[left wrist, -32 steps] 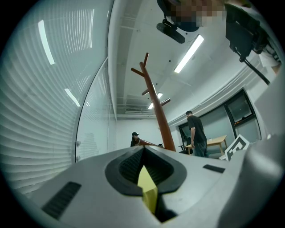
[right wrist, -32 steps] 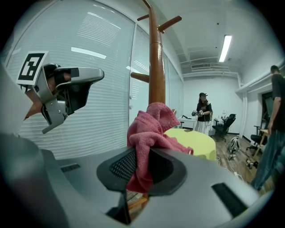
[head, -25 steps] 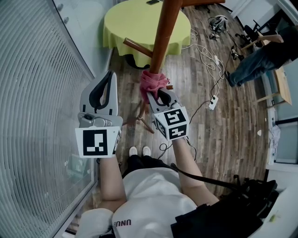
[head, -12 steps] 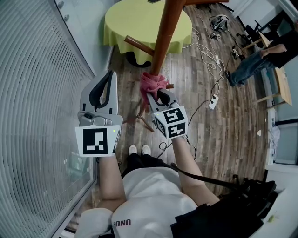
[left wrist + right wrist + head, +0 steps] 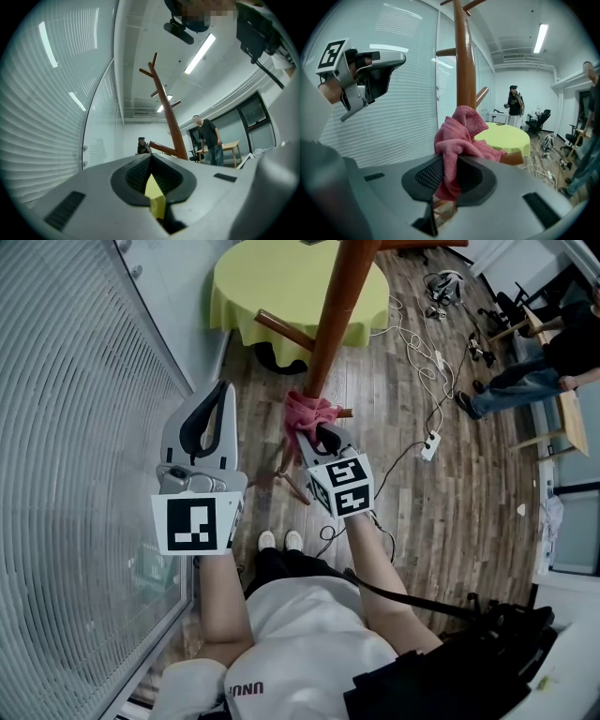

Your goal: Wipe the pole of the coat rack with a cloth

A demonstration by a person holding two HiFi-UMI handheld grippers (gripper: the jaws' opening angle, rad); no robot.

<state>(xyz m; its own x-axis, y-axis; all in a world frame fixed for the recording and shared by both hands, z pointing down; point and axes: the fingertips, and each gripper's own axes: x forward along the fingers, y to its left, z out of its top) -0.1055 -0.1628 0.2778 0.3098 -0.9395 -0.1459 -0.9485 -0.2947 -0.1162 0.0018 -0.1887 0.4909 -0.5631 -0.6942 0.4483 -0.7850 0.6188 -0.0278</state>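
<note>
Head view. The right gripper [image 5: 314, 434] was clenched on a pink cloth [image 5: 307, 412], which was bunched against the lower part of the brown pole [image 5: 333, 315] of the coat rack (the fabric lay partly around the wood, just beside a short peg [image 5: 343, 413]). The left gripper [image 5: 219, 395], jaws closed together with nothing between them, was held to the left of the pole, apart from it. A round table [image 5: 272, 282] with a yellow-green cover stood beyond the rack on the wooden floor [image 5: 394, 427].
</note>
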